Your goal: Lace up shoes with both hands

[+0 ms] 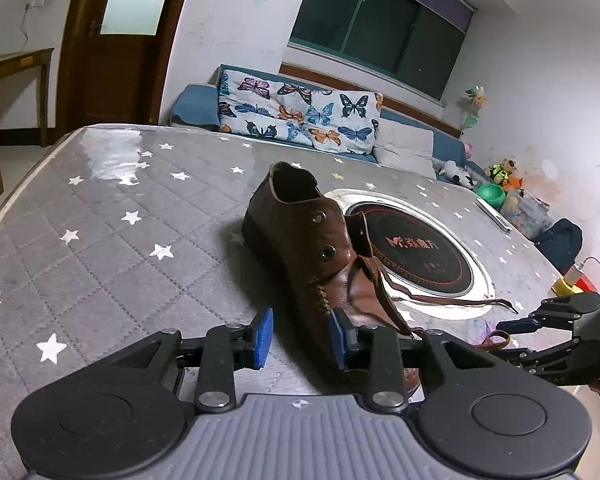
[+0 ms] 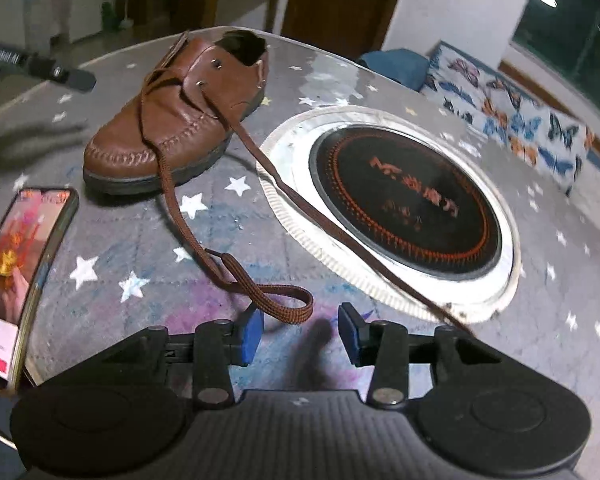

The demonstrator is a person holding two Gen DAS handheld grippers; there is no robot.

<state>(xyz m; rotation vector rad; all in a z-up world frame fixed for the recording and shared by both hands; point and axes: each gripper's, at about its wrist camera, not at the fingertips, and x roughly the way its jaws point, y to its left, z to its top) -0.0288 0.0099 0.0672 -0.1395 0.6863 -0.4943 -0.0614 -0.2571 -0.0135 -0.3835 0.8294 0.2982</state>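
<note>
Your right gripper (image 2: 300, 334) hangs parted, gripping nothing, the lace (image 2: 288, 304) loop just ahead; your left gripper (image 1: 300, 340) straddles the shoe (image 1: 312, 256) toe, unclamped.

left wrist view looks down along its tongs (image 1: 301, 338), close at the shoe's (image 1: 308, 248) toe, facing the sofa (image 1: 300, 116). right wrist view looks from further off, downward. both share shoe, worktop (image 2: 560, 320) and burner (image 2: 408, 200).
</note>
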